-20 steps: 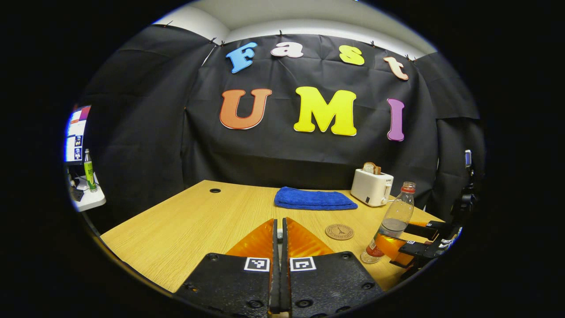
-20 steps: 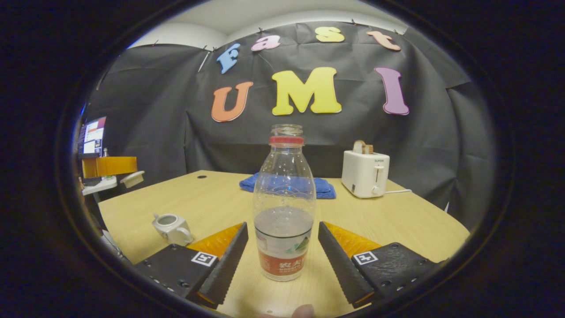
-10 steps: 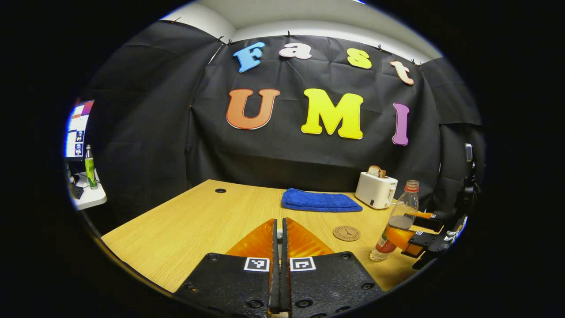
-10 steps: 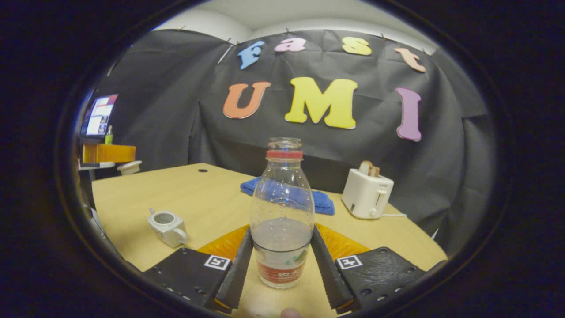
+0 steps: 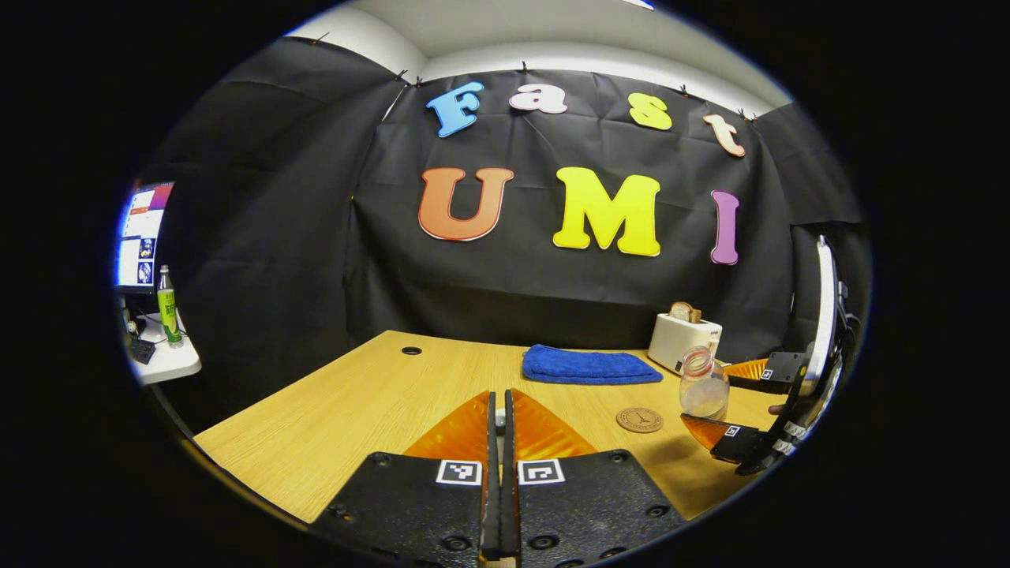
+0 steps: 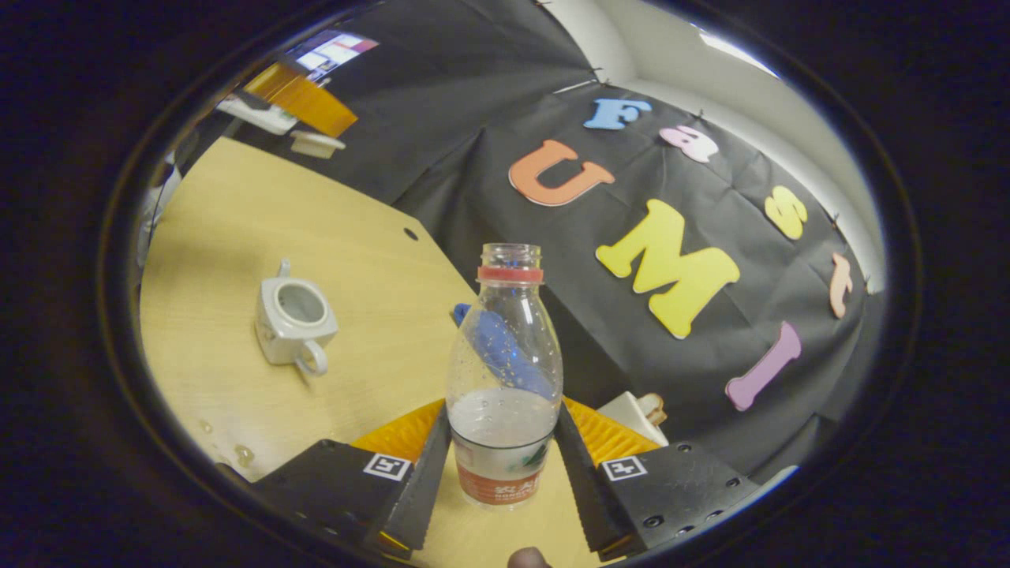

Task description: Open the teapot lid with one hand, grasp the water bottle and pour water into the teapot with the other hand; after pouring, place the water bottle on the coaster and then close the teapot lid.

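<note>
My right gripper (image 6: 503, 430) is shut on the lower body of a clear, uncapped water bottle (image 6: 505, 379) that is part full. The bottle is off the table and the view is rolled over. A white teapot (image 6: 293, 319) stands open on the wooden table (image 6: 213, 237), to the left of the bottle. My left gripper (image 5: 497, 404) is shut; in the right gripper view it (image 6: 304, 99) hangs far off over the table's edge with the white teapot lid (image 6: 316, 143) in it. In the left gripper view the bottle (image 5: 705, 390) hangs just right of the round coaster (image 5: 639, 419).
A folded blue towel (image 5: 590, 365) and a white toaster (image 5: 683, 341) with bread stand at the back of the table. A side shelf with a green bottle (image 5: 166, 315) and a screen is at the far left. Water drops (image 6: 237, 454) lie near the teapot.
My right gripper went from open around the bottle to shut on it, then lifted it and rolled over toward the teapot. My left gripper stayed shut, turning slightly left.
</note>
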Available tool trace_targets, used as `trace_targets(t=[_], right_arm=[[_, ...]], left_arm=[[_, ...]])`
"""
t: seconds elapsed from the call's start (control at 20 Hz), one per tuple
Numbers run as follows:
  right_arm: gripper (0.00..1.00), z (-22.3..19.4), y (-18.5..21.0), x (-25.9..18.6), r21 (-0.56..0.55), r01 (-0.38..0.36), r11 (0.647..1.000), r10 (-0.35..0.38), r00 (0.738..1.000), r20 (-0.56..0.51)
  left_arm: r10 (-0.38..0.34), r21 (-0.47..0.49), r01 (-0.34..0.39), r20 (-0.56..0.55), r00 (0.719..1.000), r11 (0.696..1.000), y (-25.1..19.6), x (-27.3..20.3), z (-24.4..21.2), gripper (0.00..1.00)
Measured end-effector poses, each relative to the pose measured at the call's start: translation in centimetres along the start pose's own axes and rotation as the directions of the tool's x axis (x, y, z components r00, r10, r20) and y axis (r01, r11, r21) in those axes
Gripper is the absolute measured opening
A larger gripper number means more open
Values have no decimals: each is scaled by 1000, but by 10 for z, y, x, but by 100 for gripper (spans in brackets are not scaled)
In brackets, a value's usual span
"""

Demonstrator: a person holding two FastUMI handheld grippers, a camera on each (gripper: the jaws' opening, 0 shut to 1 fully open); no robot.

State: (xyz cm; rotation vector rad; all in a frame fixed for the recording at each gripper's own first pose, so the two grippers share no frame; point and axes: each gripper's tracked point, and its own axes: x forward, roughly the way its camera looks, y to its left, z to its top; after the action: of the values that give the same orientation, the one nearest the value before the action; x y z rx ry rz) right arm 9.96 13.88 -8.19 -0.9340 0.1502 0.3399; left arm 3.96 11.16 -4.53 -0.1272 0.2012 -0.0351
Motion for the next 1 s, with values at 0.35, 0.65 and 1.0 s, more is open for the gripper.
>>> trace_targets(t=[0.35, 0.65, 1.0], right_arm=[[73, 1, 21, 8, -328, -24, 944, 22, 1000, -8], [72, 5, 34, 15, -538, 3, 843, 13, 1000, 25], [73, 13, 41, 15, -665, 7, 747, 25, 999, 39]], left_arm=[[-17, 26, 17, -23, 1000, 1000, 4, 2, -5, 3], [-27, 12, 28, -40, 999, 1000, 11, 1, -8, 3], [-23, 37, 25, -50, 998, 999, 15, 1, -10, 2]])
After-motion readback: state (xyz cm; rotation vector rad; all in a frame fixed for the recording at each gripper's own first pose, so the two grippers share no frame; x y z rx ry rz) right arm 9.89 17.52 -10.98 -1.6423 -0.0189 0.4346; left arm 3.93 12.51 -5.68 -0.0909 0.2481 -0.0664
